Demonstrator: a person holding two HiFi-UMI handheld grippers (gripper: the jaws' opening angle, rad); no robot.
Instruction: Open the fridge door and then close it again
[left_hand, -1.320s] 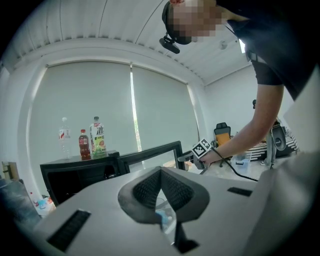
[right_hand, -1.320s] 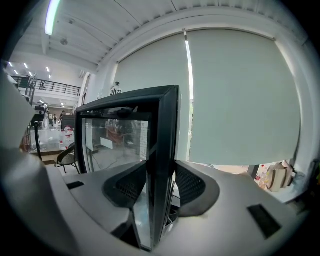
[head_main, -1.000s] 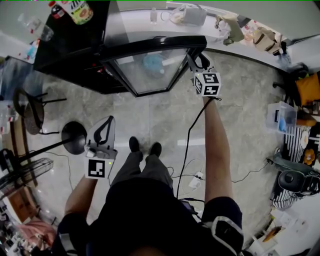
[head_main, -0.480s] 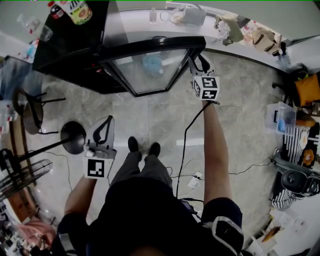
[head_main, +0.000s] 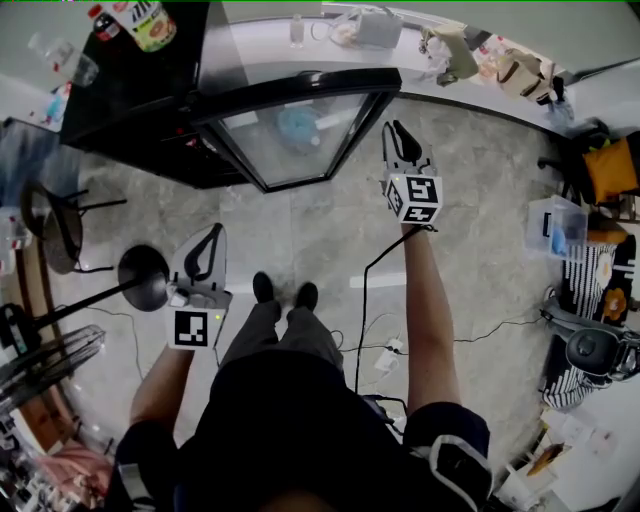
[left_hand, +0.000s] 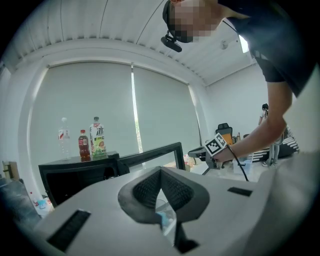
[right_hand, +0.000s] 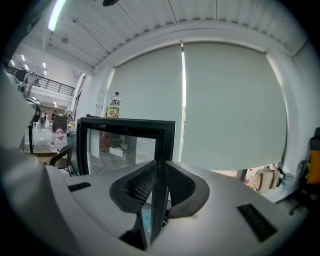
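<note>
Right gripper (head_main: 396, 132) has pulled back off the open glass fridge door (head_main: 290, 140), jaws closing on nothing; left gripper (head_main: 212, 238) clenched, empty, well apart from the door.

- The fridge door (head_main: 290, 135) stands swung out from the black fridge (head_main: 140, 100), and its glass panel bars the way straight ahead.
- The floor (head_main: 330, 235) between the door and the person's feet is open.
- The right claw (head_main: 397, 130), jaws closing with nothing between them, hangs just off the door's free edge. Open floor runs to its right as far as the curved table (head_main: 260, 45).
- The left claw (head_main: 213, 235) has a round stand base (head_main: 143, 277) just beside it and a chair (head_main: 55, 225) further left.
- A cable (head_main: 365, 300) trails from the right claw down to the floor.
</note>
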